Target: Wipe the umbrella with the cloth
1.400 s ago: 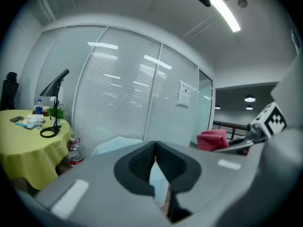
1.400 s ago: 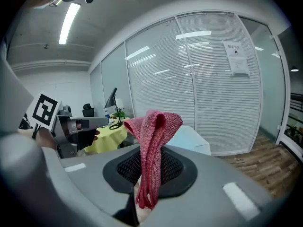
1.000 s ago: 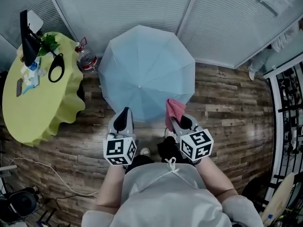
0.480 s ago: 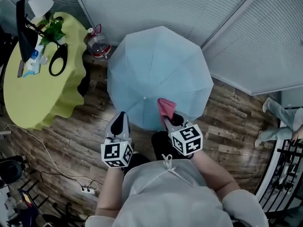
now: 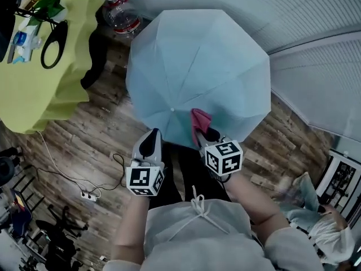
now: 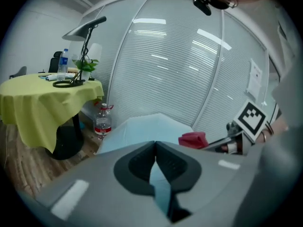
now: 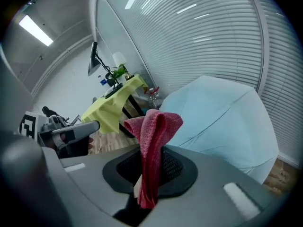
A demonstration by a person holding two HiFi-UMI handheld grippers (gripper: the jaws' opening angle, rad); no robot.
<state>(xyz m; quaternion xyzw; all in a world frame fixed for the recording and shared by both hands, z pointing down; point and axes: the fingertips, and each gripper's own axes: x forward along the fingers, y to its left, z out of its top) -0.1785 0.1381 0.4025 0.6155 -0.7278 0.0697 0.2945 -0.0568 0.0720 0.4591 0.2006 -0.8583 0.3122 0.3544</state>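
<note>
Setting: wood-plank floor [image 5: 84, 145] beneath walls of pale slatted blinds [image 5: 316, 16]
Umbrella: an open light-blue umbrella [image 5: 197, 66] stands canopy-up on the floor, directly ahead of the person, its near edge close to both grippers
Right gripper: the right gripper [image 5: 203, 133] is clenched on a red cloth [image 5: 198, 119], which rises in a fold above the jaws while a tail hangs below them
Cloth and umbrella: from the head view the cloth overlaps the canopy's near rim; whether the two touch cannot be told
Left gripper: the left gripper [image 5: 151, 135] has its jaws pressed together at the tips with nothing between them, pointed at the umbrella's near edge, just left of the right gripper
Worktop: a round worktop [image 5: 34, 89] draped in yellow-green fabric stands to the left, carrying a black loop-shaped item and small clutter
Bottle: a clear water bottle [image 5: 121, 17] with a red label sits on the floor between worktop and umbrella
Cabling: a white power strip [image 5: 87, 195] and trailing cords lie on the planks at lower left
</note>
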